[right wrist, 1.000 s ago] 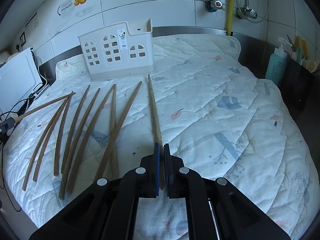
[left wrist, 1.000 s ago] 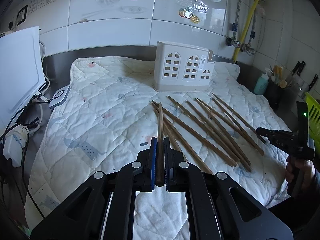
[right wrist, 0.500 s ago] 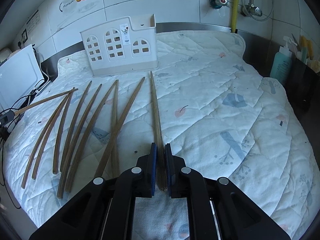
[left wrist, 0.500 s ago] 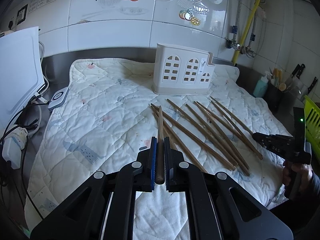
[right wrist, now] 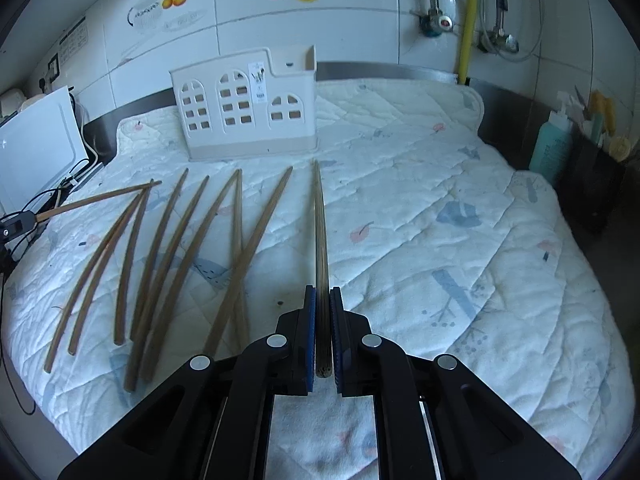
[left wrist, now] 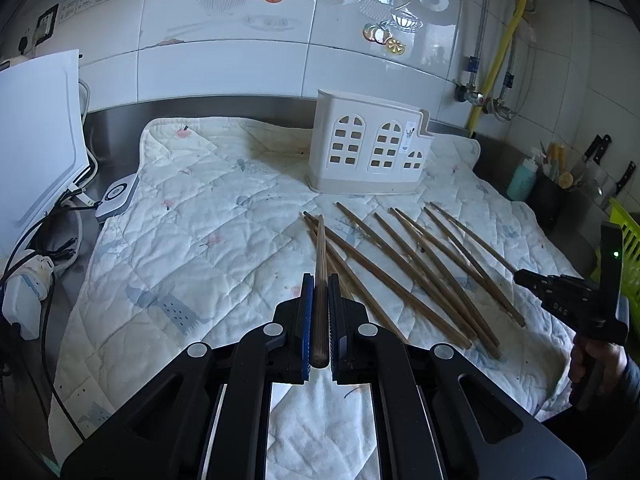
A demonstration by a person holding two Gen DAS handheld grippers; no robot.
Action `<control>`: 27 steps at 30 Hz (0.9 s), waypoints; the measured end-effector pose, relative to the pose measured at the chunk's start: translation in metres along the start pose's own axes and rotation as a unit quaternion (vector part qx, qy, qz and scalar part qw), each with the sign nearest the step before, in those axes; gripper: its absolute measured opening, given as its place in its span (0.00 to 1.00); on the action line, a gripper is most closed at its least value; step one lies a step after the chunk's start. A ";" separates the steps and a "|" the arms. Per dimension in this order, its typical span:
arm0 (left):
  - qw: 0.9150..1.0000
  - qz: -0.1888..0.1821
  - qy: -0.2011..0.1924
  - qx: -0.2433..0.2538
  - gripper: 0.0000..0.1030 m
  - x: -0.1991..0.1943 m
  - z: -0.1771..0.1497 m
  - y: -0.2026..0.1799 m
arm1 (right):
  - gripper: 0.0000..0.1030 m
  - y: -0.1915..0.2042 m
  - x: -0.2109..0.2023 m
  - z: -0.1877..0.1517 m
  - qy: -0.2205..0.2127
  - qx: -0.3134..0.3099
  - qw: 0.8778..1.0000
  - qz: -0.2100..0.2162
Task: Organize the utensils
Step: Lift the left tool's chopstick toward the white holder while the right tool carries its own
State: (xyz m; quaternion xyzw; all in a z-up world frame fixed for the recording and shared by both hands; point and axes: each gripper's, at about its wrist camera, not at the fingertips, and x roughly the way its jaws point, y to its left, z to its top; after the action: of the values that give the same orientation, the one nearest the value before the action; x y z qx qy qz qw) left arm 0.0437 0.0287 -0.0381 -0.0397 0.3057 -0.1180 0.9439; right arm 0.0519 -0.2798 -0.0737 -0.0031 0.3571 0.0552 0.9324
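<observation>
My left gripper (left wrist: 319, 284) is shut on a brown wooden chopstick (left wrist: 320, 264) that points forward above the quilted mat. My right gripper (right wrist: 322, 294) is shut on another chopstick (right wrist: 321, 232) and holds it lifted, pointing at the white utensil holder (right wrist: 246, 106). The holder, with arched window cut-outs, also stands at the back of the mat in the left wrist view (left wrist: 370, 146). Several loose chopsticks (left wrist: 420, 264) lie fanned on the mat between the grippers; they show in the right wrist view (right wrist: 168, 252) to the left of my right gripper. The right gripper also shows in the left wrist view (left wrist: 520, 278), far right.
A white quilted mat (left wrist: 200, 240) covers the steel counter. A white board (left wrist: 36, 132), cables and a power strip (left wrist: 24, 296) sit at the left. A teal bottle (right wrist: 554, 146) and a dark holder (right wrist: 592, 184) stand at the right, near knives and a green basket (left wrist: 628, 236).
Both grippers have risen and pulled back slightly with their chopsticks. The right chopstick has come up off the mat.
</observation>
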 end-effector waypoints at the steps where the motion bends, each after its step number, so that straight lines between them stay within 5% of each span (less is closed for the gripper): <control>1: 1.000 0.000 -0.001 0.000 0.05 -0.001 0.001 0.000 | 0.07 0.001 -0.006 0.002 -0.005 -0.004 1.000 -0.001; 16: 0.999 -0.014 -0.036 0.011 0.05 -0.017 0.045 -0.005 | 0.07 -0.001 -0.077 0.083 -0.077 -0.042 0.996 0.025; 27: 0.998 -0.025 -0.052 0.021 0.05 -0.021 0.076 -0.009 | 0.07 -0.004 -0.101 0.212 -0.104 -0.075 0.990 0.060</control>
State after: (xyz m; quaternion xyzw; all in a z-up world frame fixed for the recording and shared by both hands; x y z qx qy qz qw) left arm 0.0700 0.0250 0.0371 -0.0336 0.2529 -0.1456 0.9559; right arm 0.1192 -0.2844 0.1512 -0.0458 0.2522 0.1372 0.9568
